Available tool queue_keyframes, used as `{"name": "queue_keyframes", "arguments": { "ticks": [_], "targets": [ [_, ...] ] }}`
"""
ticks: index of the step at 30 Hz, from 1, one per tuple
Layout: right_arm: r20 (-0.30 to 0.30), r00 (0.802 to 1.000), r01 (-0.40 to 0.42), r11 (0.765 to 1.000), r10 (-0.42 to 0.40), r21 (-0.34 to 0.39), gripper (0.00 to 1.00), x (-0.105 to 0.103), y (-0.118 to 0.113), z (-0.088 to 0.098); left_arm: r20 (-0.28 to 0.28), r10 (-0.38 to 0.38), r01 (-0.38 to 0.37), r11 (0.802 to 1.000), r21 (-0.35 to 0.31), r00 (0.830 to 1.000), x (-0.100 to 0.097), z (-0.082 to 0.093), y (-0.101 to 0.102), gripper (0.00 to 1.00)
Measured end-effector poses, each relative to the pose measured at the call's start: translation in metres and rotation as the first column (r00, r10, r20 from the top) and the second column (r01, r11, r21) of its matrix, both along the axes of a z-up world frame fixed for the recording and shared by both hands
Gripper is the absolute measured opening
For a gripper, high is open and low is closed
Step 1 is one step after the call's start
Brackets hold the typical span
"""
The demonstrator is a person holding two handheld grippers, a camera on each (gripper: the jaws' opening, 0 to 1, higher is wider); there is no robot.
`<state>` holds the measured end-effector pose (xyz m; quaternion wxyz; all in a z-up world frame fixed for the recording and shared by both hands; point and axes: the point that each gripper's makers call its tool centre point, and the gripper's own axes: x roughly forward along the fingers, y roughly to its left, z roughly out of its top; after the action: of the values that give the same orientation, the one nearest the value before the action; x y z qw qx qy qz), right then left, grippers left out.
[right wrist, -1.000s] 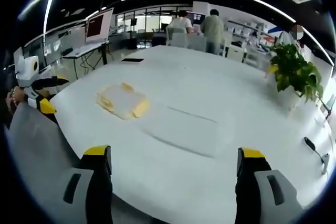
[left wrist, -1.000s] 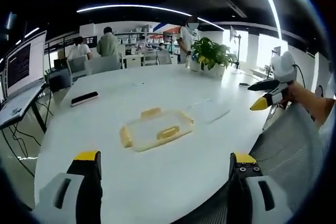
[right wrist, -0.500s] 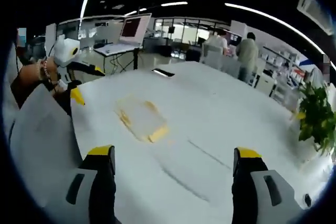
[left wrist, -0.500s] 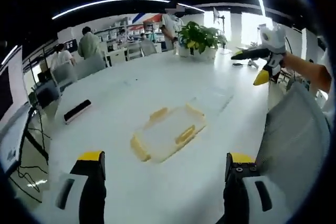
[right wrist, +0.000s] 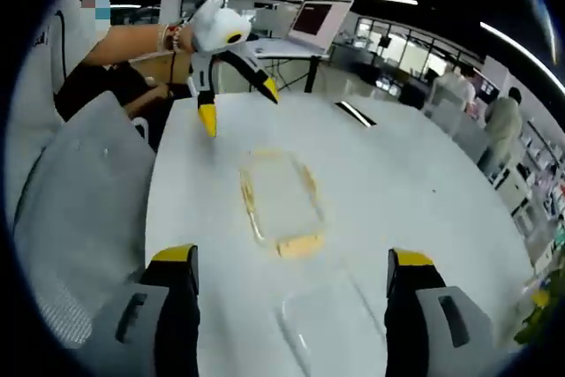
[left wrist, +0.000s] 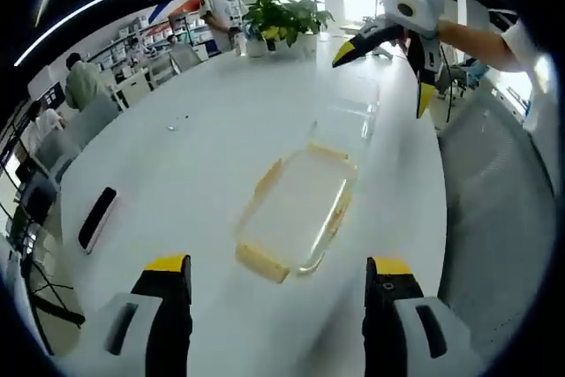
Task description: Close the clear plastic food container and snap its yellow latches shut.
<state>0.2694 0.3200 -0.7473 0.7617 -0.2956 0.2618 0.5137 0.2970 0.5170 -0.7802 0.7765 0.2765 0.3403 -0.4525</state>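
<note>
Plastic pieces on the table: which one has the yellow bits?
The lid, the piece ringed by yellow latches. The clear container lying beyond it has no yellow at all.

I can read no words, numbers or brand marks anywhere. The laptop screen (right wrist: pixel 316 18) at the far end of my right gripper view glows reddish, but whatever is on it is too blurred to read.

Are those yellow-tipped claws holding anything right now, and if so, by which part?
Nothing is held. Both the left gripper and right gripper hang open above the table, apart from the lid and the clear container.
</note>
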Motion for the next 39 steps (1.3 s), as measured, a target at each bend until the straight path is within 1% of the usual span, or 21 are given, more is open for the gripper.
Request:
{"name": "queue_keyframes", "arguments": {
  "ticks": [1, 2, 3, 4, 5, 6, 8, 10, 12, 13, 15, 17, 19, 21, 22, 24, 25, 28, 32, 38, 39],
  "targets": [
    [0.002, 0.999, -0.046, 0.999, 0.046, -0.007, 0.78, 0.002, 0.006, -0.002, -0.002, -0.022, 0.022, 0.999, 0.033, 1.0, 0.001, -0.005, 0.001, 0.76],
    [-0.01, 0.999, -0.052, 0.999, 0.052, -0.01, 0.74, 0.004, 0.009, -0.004, -0.005, -0.072, 0.072, 0.995, 0.07, 0.997, 0.003, -0.01, -0.001, 0.75],
    [-0.034, 0.997, -0.069, 0.997, 0.068, -0.022, 0.72, 0.006, 0.012, -0.009, -0.011, -0.092, 0.093, 0.992, 0.081, 0.996, 0.004, -0.013, -0.002, 0.74],
    [-0.042, 0.996, -0.076, 0.997, 0.075, -0.027, 0.69, 0.007, 0.013, -0.01, -0.022, -0.105, 0.107, 0.99, 0.094, 0.994, 0.006, -0.016, -0.002, 0.7],
    [-0.06, 0.994, -0.093, 0.995, 0.091, -0.042, 0.67, 0.009, 0.016, -0.015, -0.043, -0.112, 0.115, 0.99, 0.085, 0.993, 0.008, -0.019, -0.004, 0.68],
    [-0.056, 0.992, -0.113, 0.992, 0.11, -0.056, 0.66, 0.014, 0.019, -0.02, -0.053, -0.11, 0.114, 0.99, 0.087, 0.993, 0.011, -0.021, -0.004, 0.67],
    [-0.073, 0.99, -0.124, 0.989, 0.118, -0.078, 0.67, 0.02, 0.022, -0.029, -0.073, -0.116, 0.122, 0.989, 0.084, 0.991, 0.019, -0.026, -0.006, 0.66],
    [-0.101, 0.986, -0.141, 0.987, 0.133, -0.079, 0.67, 0.022, 0.024, -0.035, -0.092, -0.125, 0.132, 0.988, 0.075, 0.988, 0.022, -0.03, -0.007, 0.67],
    [-0.139, 0.981, -0.149, 0.984, 0.135, -0.096, 0.65, 0.023, 0.025, -0.045, -0.108, -0.153, 0.163, 0.982, 0.096, 0.982, 0.025, -0.035, -0.006, 0.64],
    [-0.149, 0.979, -0.154, 0.982, 0.136, -0.113, 0.64, 0.026, 0.025, -0.052, -0.113, -0.188, 0.198, 0.976, 0.094, 0.976, 0.025, -0.038, -0.007, 0.6],
    [-0.173, 0.976, -0.157, 0.978, 0.133, -0.136, 0.64, 0.028, 0.023, -0.063, -0.129, -0.198, 0.211, 0.972, 0.101, 0.972, 0.027, -0.046, -0.006, 0.53],
    [-0.203, 0.971, -0.161, 0.977, 0.13, -0.143, 0.62, 0.027, 0.022, -0.071, -0.141, -0.207, 0.224, 0.968, 0.117, 0.968, 0.029, -0.051, -0.005, 0.52],
    [-0.201, 0.97, -0.175, 0.969, 0.14, -0.172, 0.6, 0.031, 0.019, -0.079, -0.148, -0.232, 0.252, 0.958, 0.136, 0.961, 0.03, -0.057, -0.004, 0.51],
    [-0.204, 0.968, -0.184, 0.966, 0.146, -0.182, 0.61, 0.032, 0.019, -0.082, -0.149, -0.257, 0.279, 0.948, 0.152, 0.955, 0.031, -0.061, -0.003, 0.51],
    [-0.208, 0.967, -0.184, 0.967, 0.145, -0.179, 0.61, 0.032, 0.019, -0.083, -0.148, -0.258, 0.28, 0.948, 0.149, 0.955, 0.032, -0.063, -0.004, 0.5],
    [-0.233, 0.963, -0.18, 0.969, 0.138, -0.169, 0.6, 0.032, 0.02, -0.086, -0.151, -0.283, 0.305, 0.94, 0.152, 0.947, 0.032, -0.066, -0.005, 0.47],
    [-0.243, 0.96, -0.184, 0.968, 0.14, -0.17, 0.6, 0.032, 0.02, -0.088, -0.166, -0.289, 0.312, 0.94, 0.14, 0.943, 0.03, -0.065, -0.007, 0.46],
    [-0.248, 0.958, -0.194, 0.965, 0.147, -0.179, 0.55, 0.032, 0.021, -0.092, -0.161, -0.309, 0.332, 0.931, 0.149, 0.937, 0.032, -0.065, -0.008, 0.47],
    [-0.244, 0.961, -0.18, 0.968, 0.134, -0.177, 0.54, 0.039, 0.022, -0.091, -0.174, -0.337, 0.363, 0.92, 0.148, 0.925, 0.028, -0.065, -0.01, 0.43],
    [-0.225, 0.963, -0.193, 0.962, 0.148, -0.194, 0.48, 0.042, 0.027, -0.091, -0.175, -0.339, 0.365, 0.918, 0.152, 0.924, 0.027, -0.065, -0.012, 0.43],
    [-0.224, 0.961, -0.213, 0.953, 0.164, -0.216, 0.47, 0.041, 0.027, -0.092, -0.18, -0.339, 0.366, 0.918, 0.151, 0.923, 0.027, -0.065, -0.012, 0.42]
  ]
}}
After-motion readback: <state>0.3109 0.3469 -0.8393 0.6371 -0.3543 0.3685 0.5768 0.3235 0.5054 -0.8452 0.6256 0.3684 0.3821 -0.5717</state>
